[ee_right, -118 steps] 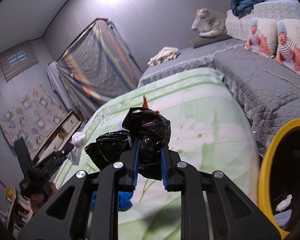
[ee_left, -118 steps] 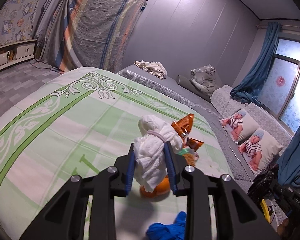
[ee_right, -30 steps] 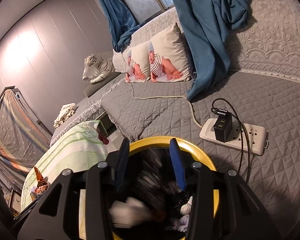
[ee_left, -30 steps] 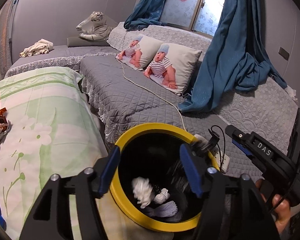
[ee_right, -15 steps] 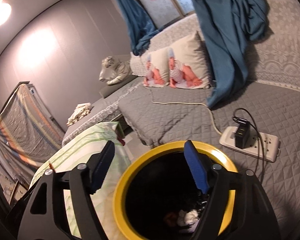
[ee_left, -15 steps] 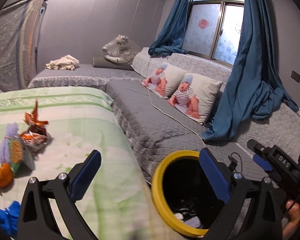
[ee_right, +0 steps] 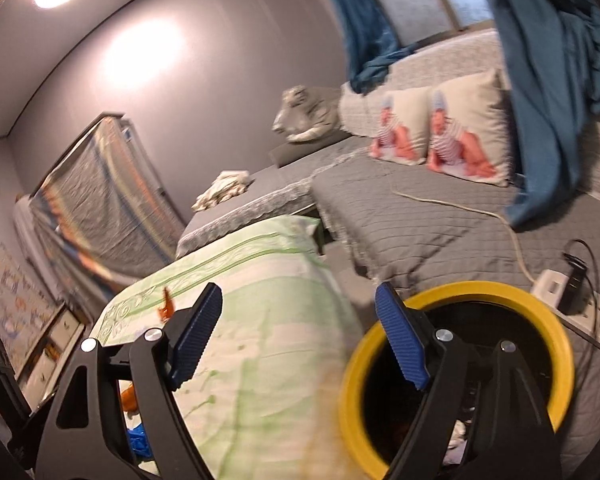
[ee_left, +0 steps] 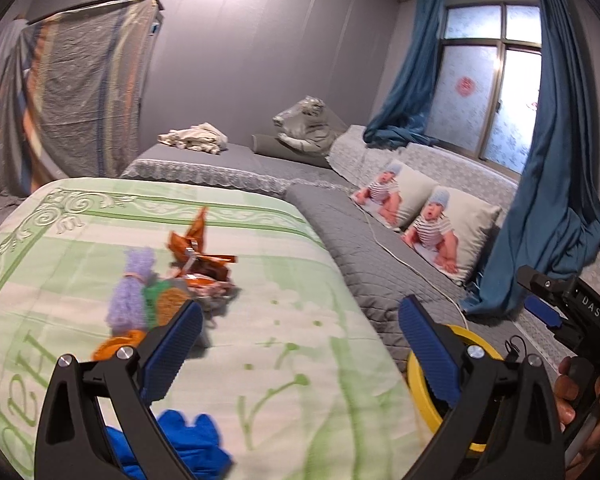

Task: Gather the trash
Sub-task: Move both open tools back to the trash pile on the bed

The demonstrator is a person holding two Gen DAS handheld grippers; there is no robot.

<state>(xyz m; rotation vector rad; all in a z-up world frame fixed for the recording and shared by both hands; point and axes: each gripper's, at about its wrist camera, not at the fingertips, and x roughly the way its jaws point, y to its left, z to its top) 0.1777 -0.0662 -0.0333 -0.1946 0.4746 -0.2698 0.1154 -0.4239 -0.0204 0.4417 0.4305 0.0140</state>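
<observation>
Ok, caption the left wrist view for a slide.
Open left hand-held gripper over the green floral bedspread, crumpled orange snack wrapper ahead, yellow-rimmed black bin at right.

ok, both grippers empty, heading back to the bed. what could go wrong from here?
1. The trash sits bunched: purple bundle, orange wrapper, orange piece. The wide-open left gripper may drag neighbours.
2. The yellow-rimmed bin hugs the bed edge; a swing could tip it.
3. Motion blur may spoil aim.

Both handheld grippers share one build: the left gripper (ee_left: pixel 300 334) and the right gripper (ee_right: pixel 298 326) have black triangular cut-out arms, silver round screws and ribbed blue finger pads (ee_left: pixel 428 346).
</observation>
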